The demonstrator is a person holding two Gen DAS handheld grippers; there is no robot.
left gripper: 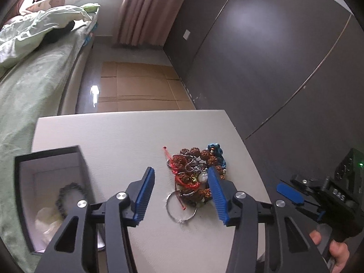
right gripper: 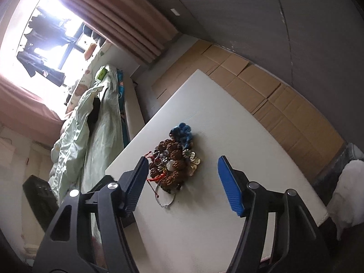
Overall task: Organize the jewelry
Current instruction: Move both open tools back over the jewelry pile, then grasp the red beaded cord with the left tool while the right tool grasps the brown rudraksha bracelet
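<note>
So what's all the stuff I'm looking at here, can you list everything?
jewelry pile: one tangled heap, brown beads, red cord, blue piece, on the table toward its right side
metal ring: one, silver, at the near edge of the pile
box: one, black with pale lining, open, on the table's left; a dark beaded bracelet lies inside
table: one, white
bed: one, green bedding, left of the table
curtain: pink, far wall
cardboard: flattened, brown, on the floor beyond the table
left claw: black with blue pads, open, astride the pile
right claw: same colours, open, pointing at the pile
</note>
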